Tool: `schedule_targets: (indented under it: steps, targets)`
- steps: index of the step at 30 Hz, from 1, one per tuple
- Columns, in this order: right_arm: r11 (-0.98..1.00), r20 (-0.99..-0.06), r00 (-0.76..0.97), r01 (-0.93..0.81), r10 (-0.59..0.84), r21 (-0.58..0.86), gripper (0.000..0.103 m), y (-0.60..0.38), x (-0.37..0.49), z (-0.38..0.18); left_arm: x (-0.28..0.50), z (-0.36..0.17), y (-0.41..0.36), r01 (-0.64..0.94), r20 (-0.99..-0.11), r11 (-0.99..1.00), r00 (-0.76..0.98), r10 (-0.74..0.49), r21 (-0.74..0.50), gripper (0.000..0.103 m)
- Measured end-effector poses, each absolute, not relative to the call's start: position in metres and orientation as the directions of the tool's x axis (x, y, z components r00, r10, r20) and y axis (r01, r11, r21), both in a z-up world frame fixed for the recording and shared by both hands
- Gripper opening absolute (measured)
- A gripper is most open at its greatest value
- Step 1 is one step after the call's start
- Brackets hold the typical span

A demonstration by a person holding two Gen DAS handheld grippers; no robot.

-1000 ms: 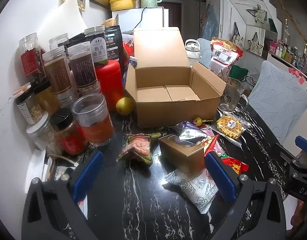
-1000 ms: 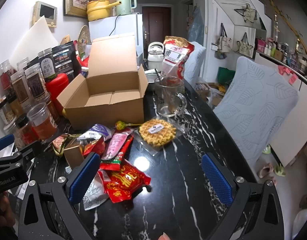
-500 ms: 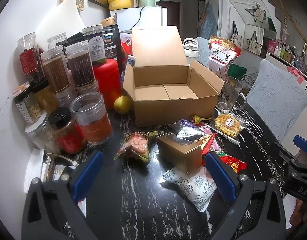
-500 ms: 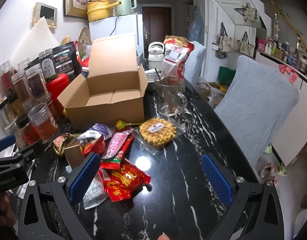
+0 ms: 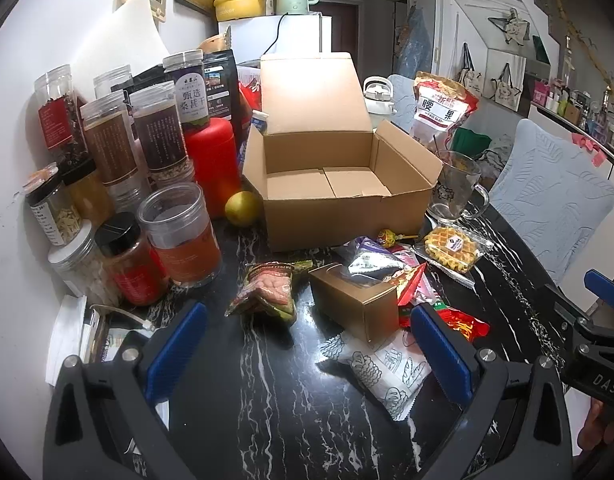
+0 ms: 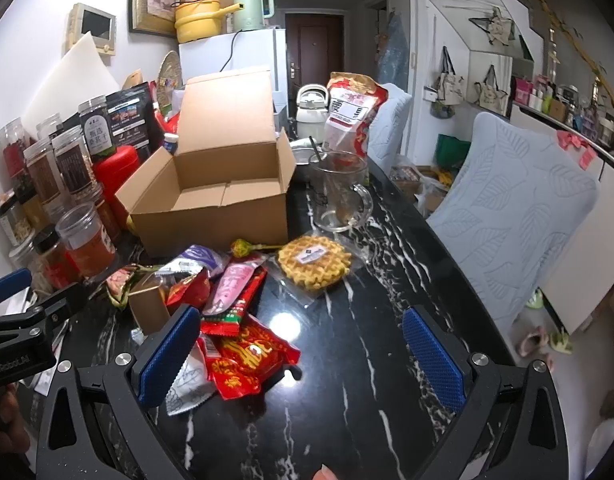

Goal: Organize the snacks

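Observation:
An open, empty cardboard box (image 5: pixel 339 196) (image 6: pixel 215 204) stands on the black marble table (image 5: pixel 267 380) (image 6: pixel 367 340). In front of it lies a heap of snacks: a small brown carton (image 5: pixel 357 308), a pink-filled packet (image 5: pixel 267 292), a white printed pack (image 5: pixel 383 368), a wrapped waffle (image 5: pixel 451 248) (image 6: pixel 315 260), a lollipop (image 6: pixel 241 247) and a red packet (image 6: pixel 247 356). My left gripper (image 5: pixel 307 344) is open, hovering just short of the brown carton. My right gripper (image 6: pixel 299 356) is open above the table, its left finger beside the red packet. Neither holds anything.
Several jars (image 5: pixel 179 232) and a red canister (image 5: pixel 209 164) crowd the left wall side. A yellow fruit (image 5: pixel 243 208) sits by the box. A glass mug (image 6: pixel 339 192) and a tall nut bag (image 6: pixel 353 116) stand right of it. A padded chair (image 6: pixel 519 208) lines the table's right edge.
The left gripper has drifted slightly back and up, so the snacks and box sit a little higher in its view. The right gripper has barely moved. Both stay open.

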State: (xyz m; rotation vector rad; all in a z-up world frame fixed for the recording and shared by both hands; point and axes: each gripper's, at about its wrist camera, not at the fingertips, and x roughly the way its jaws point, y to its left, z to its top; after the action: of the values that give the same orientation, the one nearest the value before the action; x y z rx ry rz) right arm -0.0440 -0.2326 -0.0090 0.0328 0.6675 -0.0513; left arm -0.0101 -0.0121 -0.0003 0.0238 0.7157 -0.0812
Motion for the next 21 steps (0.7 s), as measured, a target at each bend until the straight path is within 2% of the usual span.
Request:
schedule_targets:
  steps: [21]
  targets:
    - [0.998,-0.620,0.784,0.055,-0.038,0.008,0.103,-0.2308,-0.0445,-0.0089,-0.0122,-0.0009,-0.0117,0.084,-0.657,0.996,0.751,-0.070,-0.011,0.103]
